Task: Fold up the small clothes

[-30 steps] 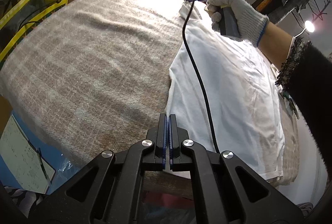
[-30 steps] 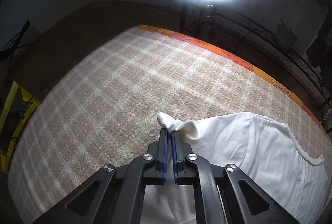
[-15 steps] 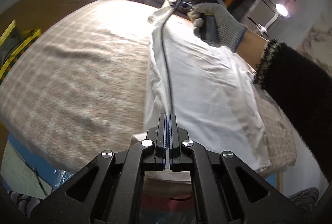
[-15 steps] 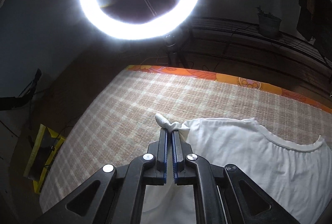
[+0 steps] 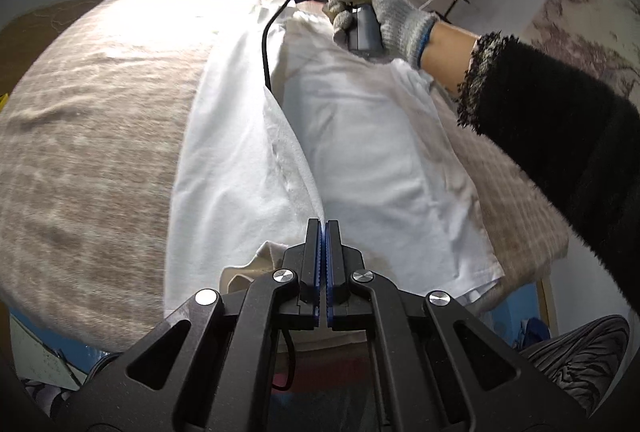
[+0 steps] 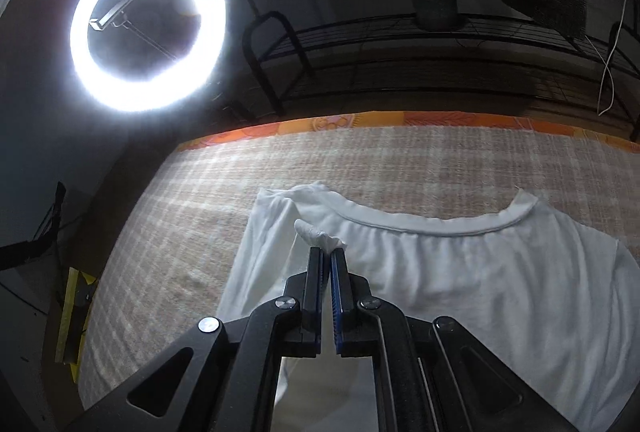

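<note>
1. Beige-and-tan plaid woven blanket (image 5: 92, 135) covers the counter; an orange patterned edge (image 6: 400, 121) runs along its far side in the right wrist view.
2. Beyond that edge, at about 10 o'clock in the right wrist view, glows a white ring light (image 6: 148, 39); a black metal rack (image 6: 400, 43) stands at 12 o'clock.
3. A small white cotton T-shirt (image 5: 372, 151) lies on the blanket, its ribbed neckline (image 6: 432, 224) toward the far edge.
4. The shirt's left side is lifted into a raised fold (image 5: 276, 135) running from the near hem toward 12 o'clock in the left wrist view.
5. The left gripper (image 5: 323, 228) is closed, pinching the near end of that fold.
6. The right gripper (image 6: 329, 256) is closed on a bunched tuft of the shirt's fabric near the shoulder.
7. In the left wrist view, a hand in a grey knitted glove (image 5: 380, 15) with a fuzzy black sleeve (image 5: 560, 135) holds the right gripper's handle at 1 o'clock; a black cable (image 5: 266, 43) hangs from it.
</note>
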`<action>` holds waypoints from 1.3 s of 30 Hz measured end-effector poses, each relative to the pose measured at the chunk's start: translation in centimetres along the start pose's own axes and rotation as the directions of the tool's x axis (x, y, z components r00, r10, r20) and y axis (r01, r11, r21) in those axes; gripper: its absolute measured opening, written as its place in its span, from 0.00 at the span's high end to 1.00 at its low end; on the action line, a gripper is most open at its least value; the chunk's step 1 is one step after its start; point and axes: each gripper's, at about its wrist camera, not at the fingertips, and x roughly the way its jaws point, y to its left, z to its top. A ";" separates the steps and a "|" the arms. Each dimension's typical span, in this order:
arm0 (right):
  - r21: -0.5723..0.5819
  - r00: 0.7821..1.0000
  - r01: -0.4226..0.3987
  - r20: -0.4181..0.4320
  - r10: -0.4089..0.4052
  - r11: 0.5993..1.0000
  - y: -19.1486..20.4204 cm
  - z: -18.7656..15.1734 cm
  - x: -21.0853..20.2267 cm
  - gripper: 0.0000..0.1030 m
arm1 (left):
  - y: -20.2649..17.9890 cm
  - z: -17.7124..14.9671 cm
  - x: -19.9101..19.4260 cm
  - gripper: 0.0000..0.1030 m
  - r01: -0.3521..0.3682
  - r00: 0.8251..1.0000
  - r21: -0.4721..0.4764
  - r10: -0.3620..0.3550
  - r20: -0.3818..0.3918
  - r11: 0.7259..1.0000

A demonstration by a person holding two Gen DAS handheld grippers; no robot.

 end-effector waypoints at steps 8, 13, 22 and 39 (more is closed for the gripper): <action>-0.013 0.997 0.079 0.018 -0.078 0.997 -2.1 0.0 -3.2 0.60 | -1.4 -0.6 1.0 0.95 0.054 0.997 0.027 -0.053 -0.058 0.998; -0.008 0.994 0.098 0.053 -0.098 0.995 -3.9 -0.7 -8.6 0.53 | -2.3 -1.6 -0.6 0.71 0.131 0.991 0.068 -0.128 -0.049 0.989; 0.027 0.982 0.110 0.151 -0.113 0.994 -6.2 -5.0 -20.1 0.48 | -3.9 -3.8 -4.0 0.71 0.213 0.977 0.184 -0.210 -0.038 0.960; 0.068 0.944 0.129 0.296 -0.143 0.989 -9.9 -16.4 -35.7 0.48 | -6.0 -4.1 -4.5 0.71 0.123 0.989 0.261 -0.141 0.051 0.958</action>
